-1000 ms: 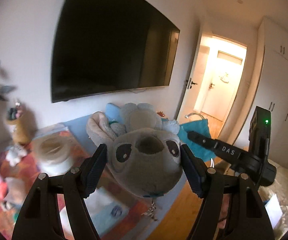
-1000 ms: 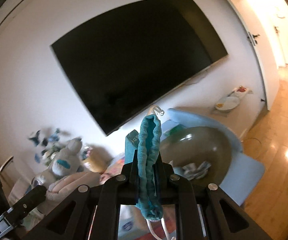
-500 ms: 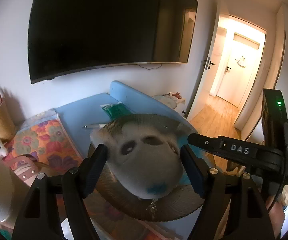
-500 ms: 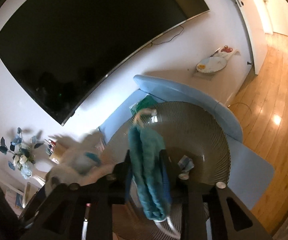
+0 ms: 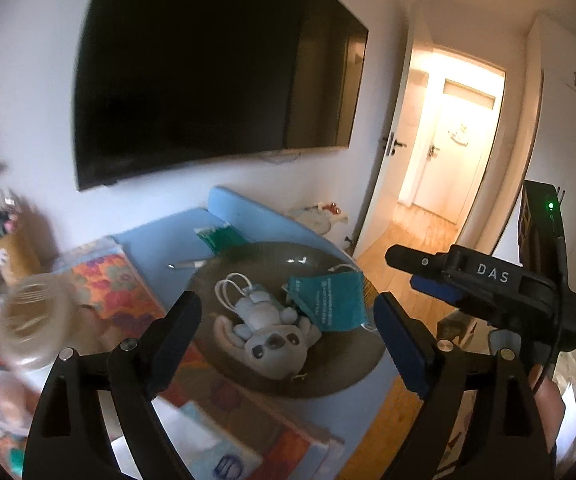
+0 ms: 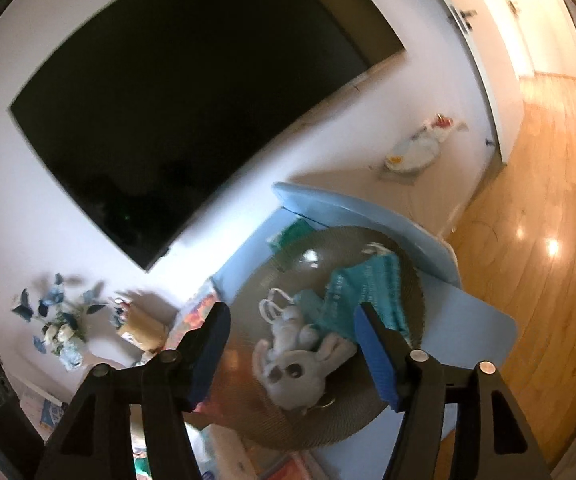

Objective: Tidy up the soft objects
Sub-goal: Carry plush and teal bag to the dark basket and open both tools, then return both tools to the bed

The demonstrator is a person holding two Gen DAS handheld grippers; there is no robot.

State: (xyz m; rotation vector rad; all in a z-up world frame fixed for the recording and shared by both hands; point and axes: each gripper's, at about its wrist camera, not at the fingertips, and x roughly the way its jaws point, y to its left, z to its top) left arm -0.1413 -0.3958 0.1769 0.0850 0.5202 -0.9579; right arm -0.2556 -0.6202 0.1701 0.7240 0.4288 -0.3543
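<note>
A grey plush toy (image 5: 271,338) and a teal cloth (image 5: 330,296) lie side by side, touching, in a round dark bowl (image 5: 344,376) on a blue table (image 5: 159,240). Above them, the left gripper (image 5: 288,340) and right gripper (image 6: 292,344) have just been opening; both now stand spread and empty.

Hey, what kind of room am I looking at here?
Probably a bedroom or living room in a home: a big wall-mounted TV, built-in white wardrobes, and a plush toy lying in a round woven basket.
</note>
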